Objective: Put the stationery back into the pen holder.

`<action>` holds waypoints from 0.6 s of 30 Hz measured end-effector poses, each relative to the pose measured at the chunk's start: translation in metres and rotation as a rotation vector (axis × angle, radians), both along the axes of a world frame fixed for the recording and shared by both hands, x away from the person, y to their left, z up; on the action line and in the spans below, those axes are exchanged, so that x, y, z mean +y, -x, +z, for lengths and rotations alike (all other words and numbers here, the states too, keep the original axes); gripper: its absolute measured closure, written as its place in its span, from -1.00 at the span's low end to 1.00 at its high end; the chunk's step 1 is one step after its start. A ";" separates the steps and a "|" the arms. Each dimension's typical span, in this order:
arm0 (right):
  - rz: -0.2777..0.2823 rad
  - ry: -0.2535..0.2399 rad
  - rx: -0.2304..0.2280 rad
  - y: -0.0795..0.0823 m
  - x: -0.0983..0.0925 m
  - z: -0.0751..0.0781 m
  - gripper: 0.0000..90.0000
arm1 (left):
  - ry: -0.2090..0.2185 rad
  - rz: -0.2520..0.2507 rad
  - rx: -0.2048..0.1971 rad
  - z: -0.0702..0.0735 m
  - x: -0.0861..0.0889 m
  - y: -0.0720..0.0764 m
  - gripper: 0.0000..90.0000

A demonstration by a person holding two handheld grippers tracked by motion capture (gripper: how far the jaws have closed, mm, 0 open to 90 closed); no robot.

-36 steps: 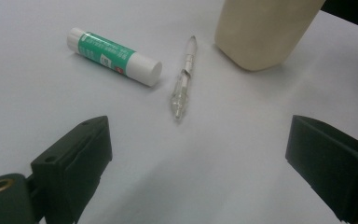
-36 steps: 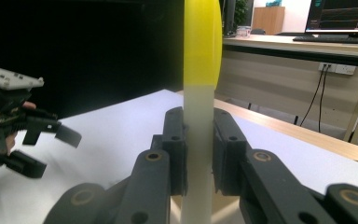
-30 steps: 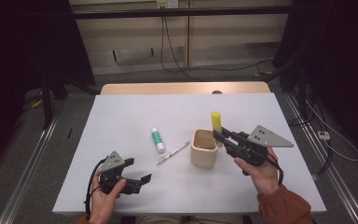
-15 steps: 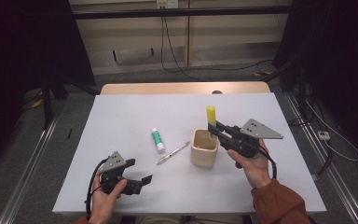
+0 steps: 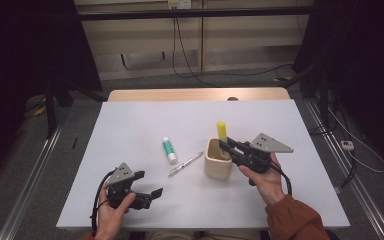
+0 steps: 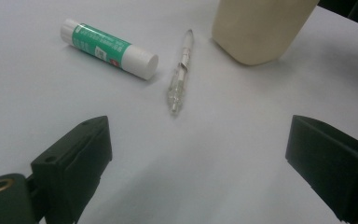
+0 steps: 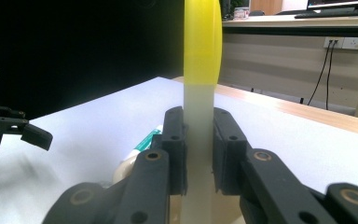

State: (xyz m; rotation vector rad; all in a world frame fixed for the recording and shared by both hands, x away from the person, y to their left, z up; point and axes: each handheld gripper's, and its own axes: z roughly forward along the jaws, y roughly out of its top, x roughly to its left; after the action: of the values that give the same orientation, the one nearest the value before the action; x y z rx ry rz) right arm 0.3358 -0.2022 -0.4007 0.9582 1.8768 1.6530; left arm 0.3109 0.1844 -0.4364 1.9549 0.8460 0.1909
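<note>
White desk point(image 5: 130, 135), dim lab. Right gripper point(image 5: 225, 146) jaws clamping upright yellow-capped marker point(image 5: 222, 131) over beige cup point(image 5: 217, 161); off-centre drop risks tipping cup. Left gripper point(image 5: 152, 194) jaws wide, empty.

No readable lettering from where I sit.

The glue stick point(image 6: 108, 47) carries a green label with a white printed patch and tiny marks, but I can't make out a single word or number on it. In my high view the same label is just a green band. I find no print on the beige cup point(image 6: 261, 27) or the clear pen point(image 6: 180, 72).
</note>
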 end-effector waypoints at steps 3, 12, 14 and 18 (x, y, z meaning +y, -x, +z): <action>-0.006 0.001 0.010 0.000 -0.001 -0.003 0.72 | -0.001 -0.001 -0.001 0.000 0.000 0.000 -0.84; -0.053 -0.013 0.034 0.000 -0.006 -0.003 0.01 | -0.003 0.000 0.003 0.000 0.000 0.000 -0.84; -0.062 -0.013 0.036 0.000 -0.007 -0.002 -0.15 | -0.002 0.000 0.004 0.000 0.000 0.000 -0.84; -0.072 -0.023 0.030 0.002 -0.012 0.001 -0.37 | -0.006 0.003 0.003 0.000 0.000 0.000 -0.84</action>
State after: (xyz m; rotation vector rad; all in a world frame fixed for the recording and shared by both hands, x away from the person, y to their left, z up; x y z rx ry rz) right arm 0.3334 -0.2139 -0.4001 1.0534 1.8247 1.6302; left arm 0.3109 0.1847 -0.4368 1.9599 0.8511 0.1922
